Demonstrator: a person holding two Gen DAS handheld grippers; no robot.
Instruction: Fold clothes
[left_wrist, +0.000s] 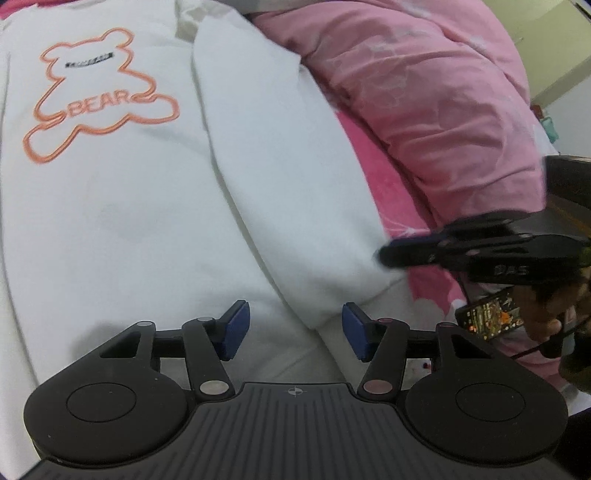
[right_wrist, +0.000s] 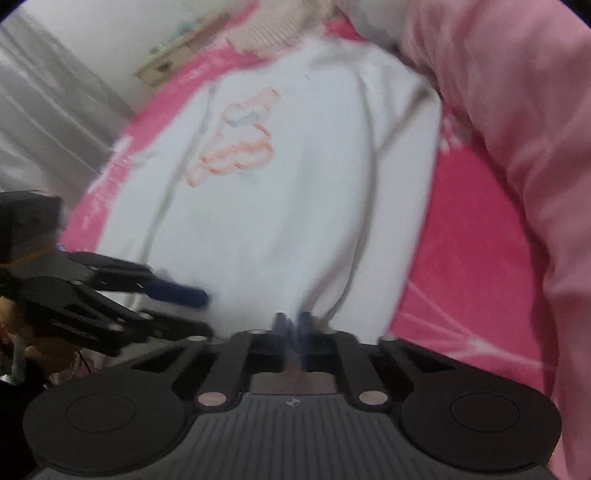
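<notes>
Basically the white sweatshirt w/ the orange bear print lies face up on the hot-pink bedsheet, long axis running away from both cams, collar end far, hem end near. Its sleeve is folded/lying along the body on the right side, cuff end nearest the grippers, right at the sheet's edge.

Left gripper hovers over the hem area, jaws apart, nothing between the pads, sleeve cuff just ahead and slightly right of it. Right gripper is clenched; pic is blurred, so can't tell for sure if fabric is pinched, though in the left view its tips sit against the sleeve's outer edge near the cuff.

So the right one is nearer the sleeve; prob the next move is carrying that edge across toward the bear, i.e. leftward over the body. Pale pink duvet is bunched close beside the sleeve, could get in the way.
</notes>
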